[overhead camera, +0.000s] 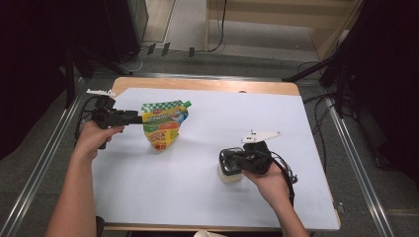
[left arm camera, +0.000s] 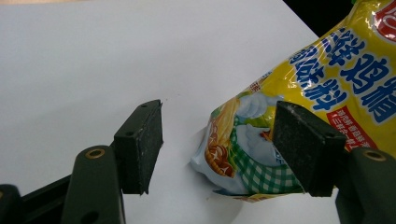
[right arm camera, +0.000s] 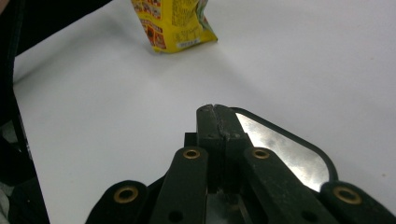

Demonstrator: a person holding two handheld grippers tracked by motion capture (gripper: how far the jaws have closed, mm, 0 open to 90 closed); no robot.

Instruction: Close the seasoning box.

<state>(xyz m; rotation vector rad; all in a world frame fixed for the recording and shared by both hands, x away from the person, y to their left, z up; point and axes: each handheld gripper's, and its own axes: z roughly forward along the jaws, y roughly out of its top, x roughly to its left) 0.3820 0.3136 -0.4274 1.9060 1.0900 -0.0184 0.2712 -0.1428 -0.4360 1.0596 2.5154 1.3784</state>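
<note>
Item 1, left tongs (overhead camera: pixel 139 117): held in the person's left hand (overhead camera: pixel 95 137) at the left side of the bench (overhead camera: pixel 207 192), pointing level toward the pouch. In the left gripper view the jaws stand well apart; one pad (left arm camera: pixel 299 144) lies against the printed face of the pouch, the other pad (left arm camera: pixel 140 140) stands clear over bare white surface. Whether the pouch is actually clamped cannot be told from that view; in the high view the tongs' tip meets the pouch's upper left edge

Item 2, pouch (overhead camera: pixel 164 123): yellow packet with green-and-white check band, blue lettering and a green spout corner at upper right; stands upright and slightly tilted on the white bench, left of centre, its lower corner touching the surface. Its bottom edge also shows at the top of the right gripper view (right arm camera: pixel 173 28)

Item 3, right tongs (overhead camera: pixel 228 159): held in the person's right hand (overhead camera: pixel 269 180), right of centre and well apart from the pouch. Jaws pressed fully together, pad against pad, nothing visibly between them

Item 4, small container (overhead camera: pixel 230 173): pale, round-bodied, with a dark-rimmed shiny top (right arm camera: pixel 289 154); sits directly under the right tongs' tip, the shut jaws over its rim
</note>
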